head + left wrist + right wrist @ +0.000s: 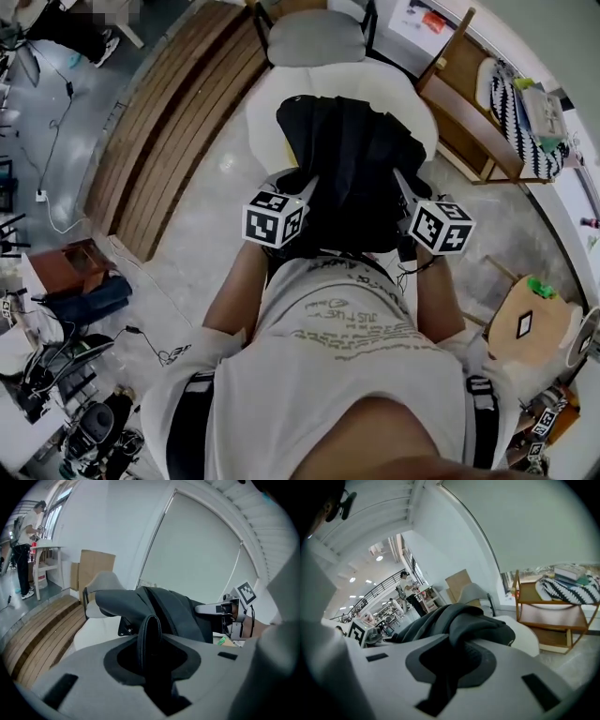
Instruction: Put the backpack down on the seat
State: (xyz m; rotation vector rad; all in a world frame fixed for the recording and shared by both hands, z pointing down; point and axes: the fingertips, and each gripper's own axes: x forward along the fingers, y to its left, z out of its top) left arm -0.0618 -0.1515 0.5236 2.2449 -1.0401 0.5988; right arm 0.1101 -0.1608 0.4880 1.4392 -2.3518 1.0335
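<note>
Left claw (149,637) and right claw (457,656) clamped on backpack (352,164), over seat (267,108)

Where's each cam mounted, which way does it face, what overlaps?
Head view: on the head, steeply down at backpack over seat; torso, forearms, left claw, right claw show.
Left gripper view: on left claw, along jaws shut on backpack strap; right claw opposite.
Right gripper view: on right claw, jaws shut on backpack; left claw's cube far left.
All share backpack and seat.
</note>
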